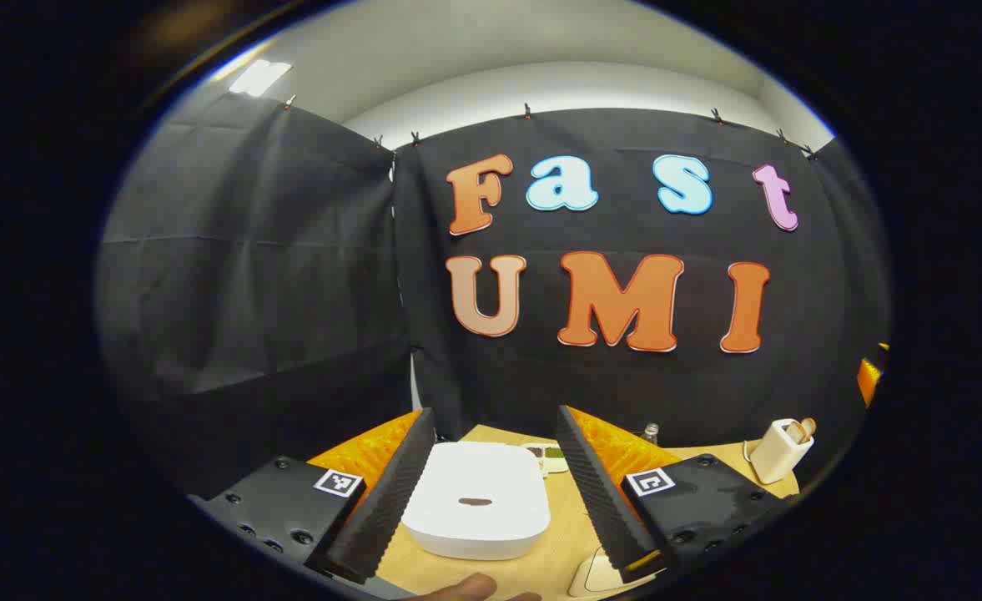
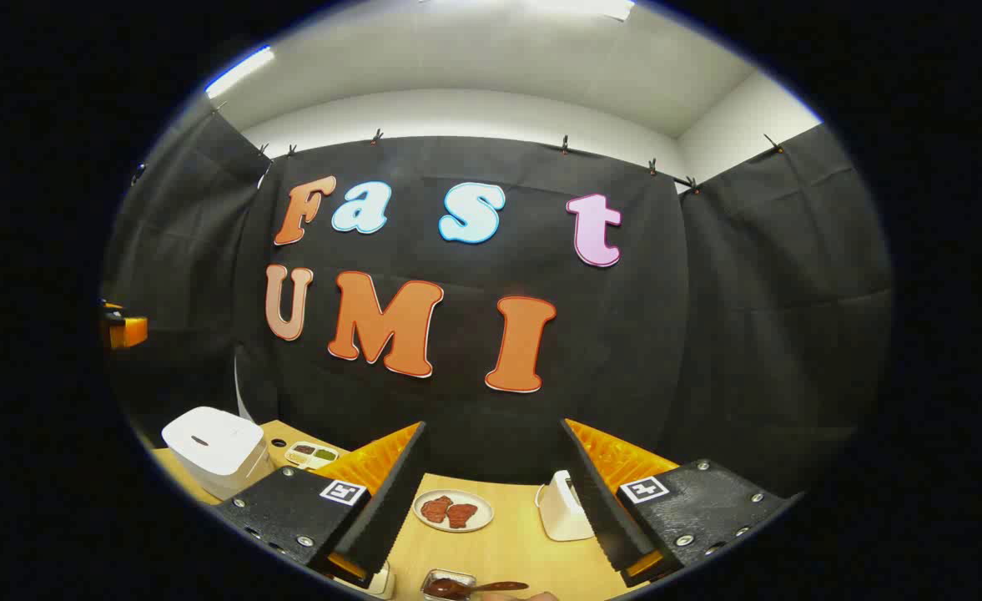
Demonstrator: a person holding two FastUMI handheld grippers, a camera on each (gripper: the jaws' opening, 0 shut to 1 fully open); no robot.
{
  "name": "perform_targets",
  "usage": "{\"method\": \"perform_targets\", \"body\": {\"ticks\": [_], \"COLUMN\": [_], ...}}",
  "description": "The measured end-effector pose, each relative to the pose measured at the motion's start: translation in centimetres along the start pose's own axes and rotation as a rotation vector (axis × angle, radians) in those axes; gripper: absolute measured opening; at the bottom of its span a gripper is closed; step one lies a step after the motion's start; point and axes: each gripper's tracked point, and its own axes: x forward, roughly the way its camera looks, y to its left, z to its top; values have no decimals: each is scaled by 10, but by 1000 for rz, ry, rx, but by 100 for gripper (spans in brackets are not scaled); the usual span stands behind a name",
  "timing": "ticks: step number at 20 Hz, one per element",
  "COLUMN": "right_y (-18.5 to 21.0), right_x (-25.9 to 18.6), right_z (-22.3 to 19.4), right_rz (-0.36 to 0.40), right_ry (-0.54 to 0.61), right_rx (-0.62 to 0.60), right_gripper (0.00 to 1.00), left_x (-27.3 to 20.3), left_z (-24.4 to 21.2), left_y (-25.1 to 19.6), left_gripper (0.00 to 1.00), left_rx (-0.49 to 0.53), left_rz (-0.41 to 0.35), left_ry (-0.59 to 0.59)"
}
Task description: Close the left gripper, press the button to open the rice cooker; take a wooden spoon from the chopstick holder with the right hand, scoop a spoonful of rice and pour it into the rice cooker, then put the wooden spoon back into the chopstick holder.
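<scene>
Our left fingers point(image 1: 495, 492) are spread wide, holding nothing, framing the white rice cooker point(image 1: 475, 499), lid down on the table point(image 1: 557, 559). Our right fingers point(image 2: 491, 509) gape too, above a plate point(image 2: 454, 510). The chopstick holder point(image 1: 781, 451) with its wooden spoon point(image 1: 803, 429) stands well right.

plate of red pieces point(image 2: 454, 510), divided dish point(image 2: 311, 454)

Your left gripper point(image 1: 491, 492) and right gripper point(image 2: 491, 505) each carry ribbed finger pads, orange ridged backing, black screw-studded plates, and one square fiducial marker per plate.
</scene>
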Motion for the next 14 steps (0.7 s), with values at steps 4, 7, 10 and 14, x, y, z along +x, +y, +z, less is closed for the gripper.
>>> {"method": "perform_targets", "body": {"ticks": [4,7,10,14], "right_y": [-19,-27,-31,-33], "right_x": [-4,-4,-6,-8], "right_z": [-2,-10,-11,1], "right_rz": [-25,-48,-66,-77], "right_ry": [-3,14,27,7], "right_rx": [2,20,24,20], "right_gripper": [95,95,94,95], "left_x": [-4,-4,-5,-6], "left_z": [-1,10,18,35], "left_y": [-10,-21,-32,-44], "left_gripper": [96,96,96,96], "left_rx": [-4,47,87,71], "left_rz": [0,-9,-21,-82], "left_ry": [19,-29,-65,-95]}}
